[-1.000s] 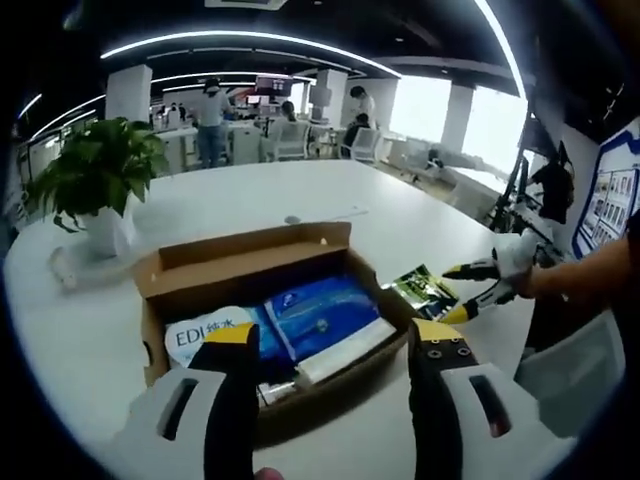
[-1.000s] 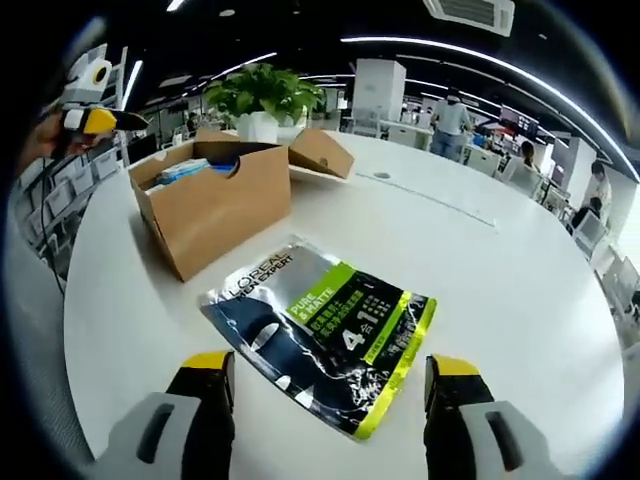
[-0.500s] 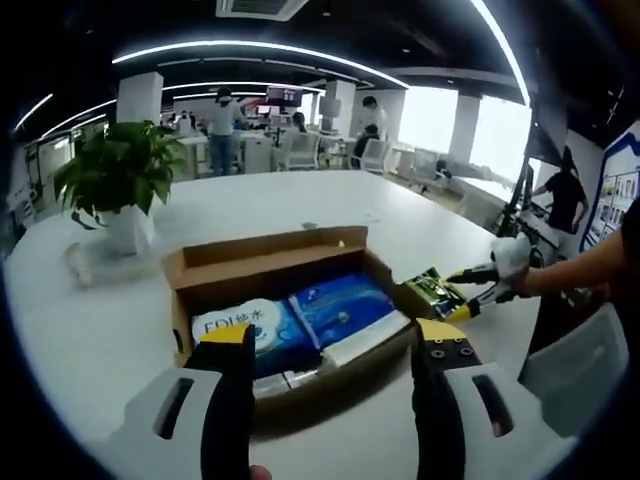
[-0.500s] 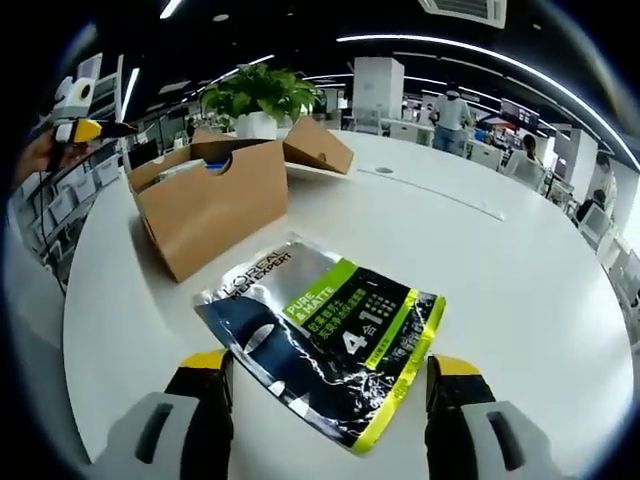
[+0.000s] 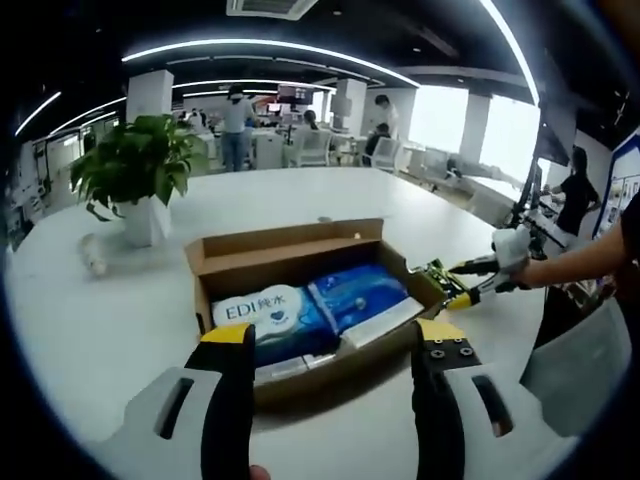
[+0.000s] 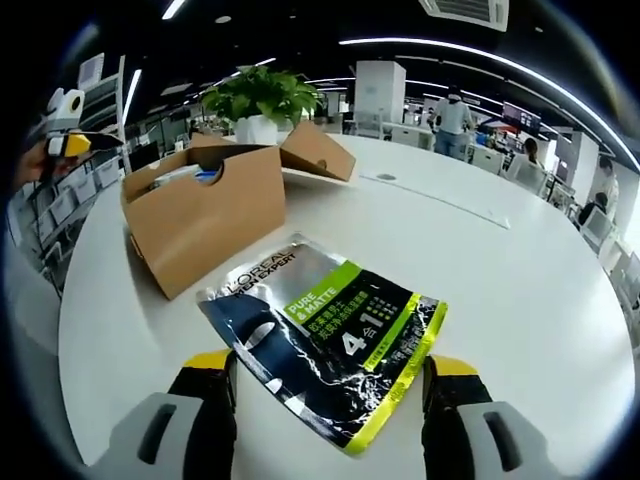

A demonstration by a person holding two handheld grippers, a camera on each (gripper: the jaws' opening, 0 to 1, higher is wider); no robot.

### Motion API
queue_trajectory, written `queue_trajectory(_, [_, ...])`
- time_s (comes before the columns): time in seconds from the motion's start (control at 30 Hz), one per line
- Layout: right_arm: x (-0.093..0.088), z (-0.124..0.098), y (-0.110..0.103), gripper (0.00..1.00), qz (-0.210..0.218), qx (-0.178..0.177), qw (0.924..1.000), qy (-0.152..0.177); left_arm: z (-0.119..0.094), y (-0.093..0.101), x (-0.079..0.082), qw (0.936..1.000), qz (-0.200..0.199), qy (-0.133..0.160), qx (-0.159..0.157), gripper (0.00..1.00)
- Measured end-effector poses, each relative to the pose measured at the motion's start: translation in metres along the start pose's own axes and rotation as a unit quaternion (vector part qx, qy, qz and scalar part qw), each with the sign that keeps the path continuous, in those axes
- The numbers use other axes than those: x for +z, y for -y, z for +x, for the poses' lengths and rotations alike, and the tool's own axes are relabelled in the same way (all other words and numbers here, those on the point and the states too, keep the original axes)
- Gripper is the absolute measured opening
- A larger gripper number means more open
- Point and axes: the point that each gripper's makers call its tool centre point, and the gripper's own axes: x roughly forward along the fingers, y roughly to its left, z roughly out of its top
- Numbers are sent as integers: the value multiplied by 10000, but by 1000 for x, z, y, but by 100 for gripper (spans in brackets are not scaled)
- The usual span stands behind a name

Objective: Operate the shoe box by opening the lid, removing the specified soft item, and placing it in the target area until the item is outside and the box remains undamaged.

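One open box (image 5: 300, 262), one pouch (image 6: 325, 335), perhaps two packs (image 5: 310, 310)

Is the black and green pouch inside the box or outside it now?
Outside. The pouch lies flat on the white table beside the open cardboard box, between the right claw's open jaws, which do not grip it.

Between the right gripper's (image 6: 328, 395) wide-spread fingers a glossy, crinkled foil-like pouch (image 6: 322, 335) is seen, light glinting off its dark and lime print. Beyond the left gripper's (image 5: 335, 350) fingertips, matt brown cardboard is shown by the shoe box (image 5: 300, 262), with shiny blue plastic-wrapped packs (image 5: 310, 310) inside. A smooth white table (image 6: 520, 290) with a faint sheen is seen beneath.
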Motion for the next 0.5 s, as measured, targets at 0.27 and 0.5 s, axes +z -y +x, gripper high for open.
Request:
queue_trajectory(0.27, [10, 11, 8, 74, -131, 35, 9999, -72, -6, -10, -3, 10000, -18, 12, 77, 63])
queue_trajectory(0.5, [16, 19, 13, 74, -214, 56, 9997, -116, -9, -15, -8, 9999, -32, -41, 132, 63])
